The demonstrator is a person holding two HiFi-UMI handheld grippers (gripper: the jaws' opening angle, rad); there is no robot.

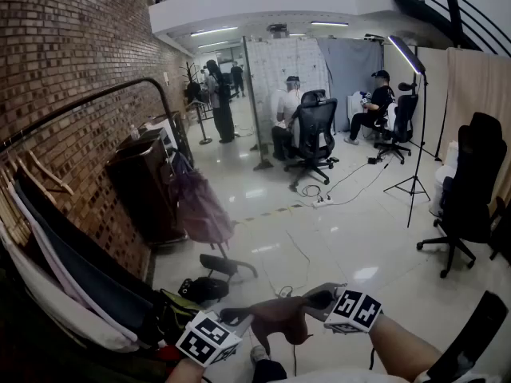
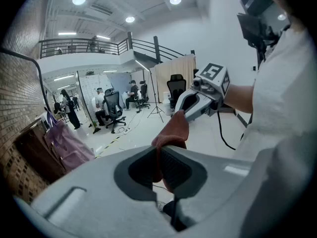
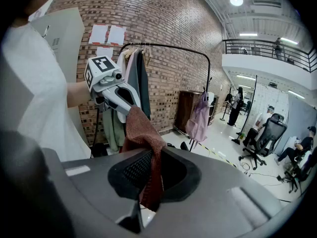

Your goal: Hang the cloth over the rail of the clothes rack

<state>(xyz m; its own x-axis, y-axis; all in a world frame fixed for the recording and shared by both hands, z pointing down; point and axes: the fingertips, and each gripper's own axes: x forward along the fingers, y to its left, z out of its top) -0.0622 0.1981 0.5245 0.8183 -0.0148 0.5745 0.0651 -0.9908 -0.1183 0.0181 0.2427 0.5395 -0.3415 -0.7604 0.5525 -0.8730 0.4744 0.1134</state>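
I hold the rust-brown woven cloth (image 1: 279, 319) by two edges. The jaws of the left gripper (image 1: 233, 317) and right gripper (image 1: 319, 300) pinch it, and it sags between them, crumpled, well right of the clothes rack (image 1: 80, 106).

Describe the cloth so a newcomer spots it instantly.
A black metal clothes rack stands along the red brick wall at left. Low in the head view, a rust-brown woven cloth spans the left gripper and right gripper, both clamped on it. Unlike the rack's garments, it hangs on no rail.
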